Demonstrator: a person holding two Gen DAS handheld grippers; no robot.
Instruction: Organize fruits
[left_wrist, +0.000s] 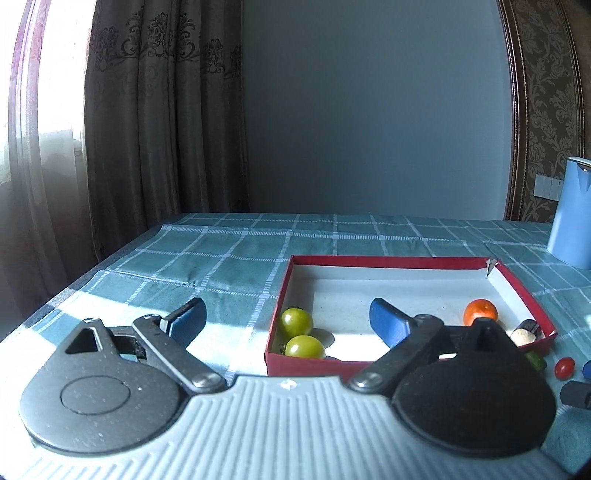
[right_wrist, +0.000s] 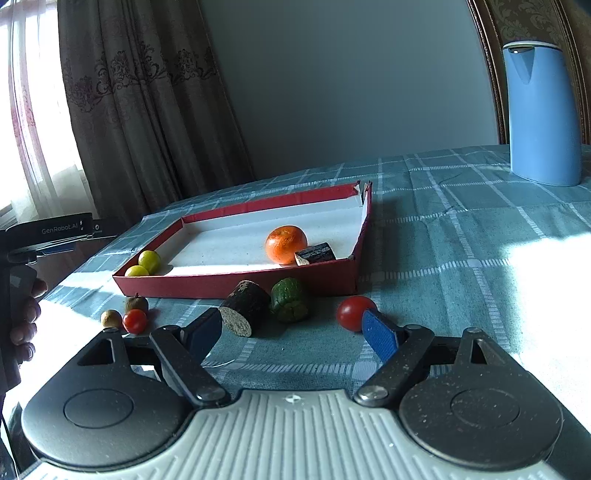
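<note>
A red tray (left_wrist: 391, 263) (right_wrist: 236, 286) with a white floor holds two green tomatoes (left_wrist: 295, 321) (right_wrist: 149, 260), an orange (left_wrist: 480, 311) (right_wrist: 286, 243) and a dark cut piece (right_wrist: 316, 254). My left gripper (left_wrist: 288, 317) is open and empty, over the tray's near left corner. My right gripper (right_wrist: 295, 328) is open and empty, low over the cloth in front of the tray. Before it lie a dark cut stick (right_wrist: 245, 306), a green fruit (right_wrist: 290, 300) and a red tomato (right_wrist: 354, 312) beside the right fingertip (right_wrist: 378, 332). A smaller red tomato (right_wrist: 135, 320) lies further left.
Two small brown fruits (right_wrist: 123, 312) lie left of the small red tomato. A tall blue jug (right_wrist: 543, 114) (left_wrist: 570, 214) stands at the back right. The table has a teal checked cloth (right_wrist: 461, 236); its left edge drops off by the curtains (left_wrist: 155, 110).
</note>
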